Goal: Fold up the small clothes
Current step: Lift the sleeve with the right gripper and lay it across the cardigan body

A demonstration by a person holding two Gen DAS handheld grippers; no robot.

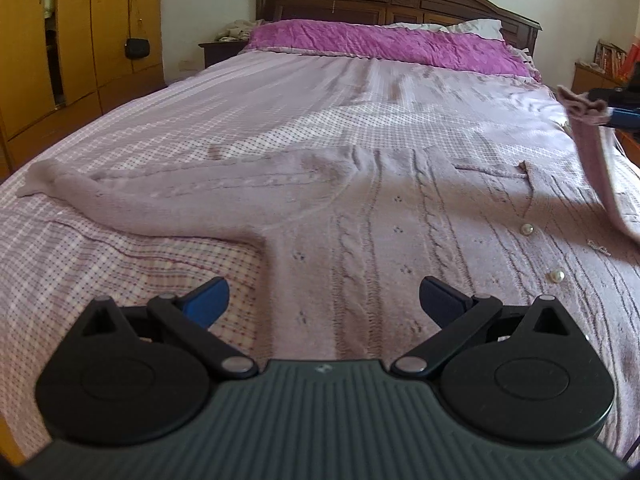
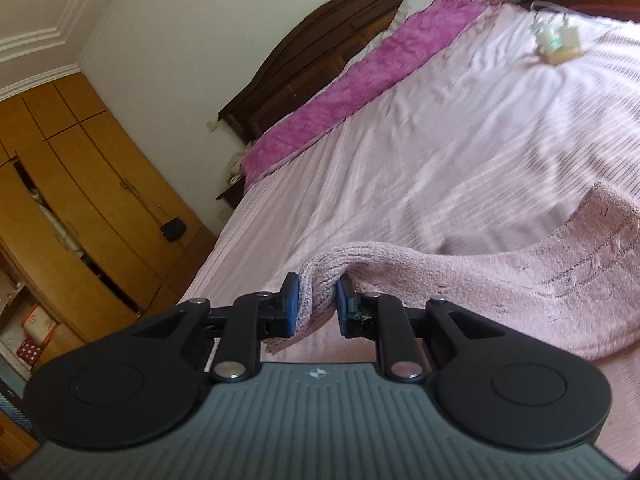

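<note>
A pale pink cable-knit cardigan (image 1: pixel 392 216) with pearl buttons lies flat on the bed, its left sleeve (image 1: pixel 132 188) stretched out to the left. My left gripper (image 1: pixel 324 300) is open and empty just above the cardigan's lower body. My right gripper (image 2: pixel 316 304) is shut on the cuff of the right sleeve (image 2: pixel 460 280) and holds it lifted off the bed. In the left wrist view that lifted sleeve (image 1: pixel 592 148) hangs at the far right from the right gripper (image 1: pixel 612 114).
The bed has a checked pink sheet (image 1: pixel 120 264), a magenta quilt (image 1: pixel 380 42) and a dark wooden headboard (image 1: pixel 392 0). Wooden wardrobes (image 1: pixel 72 40) stand at the left. A small white object (image 2: pixel 558 42) lies on the bed's far side.
</note>
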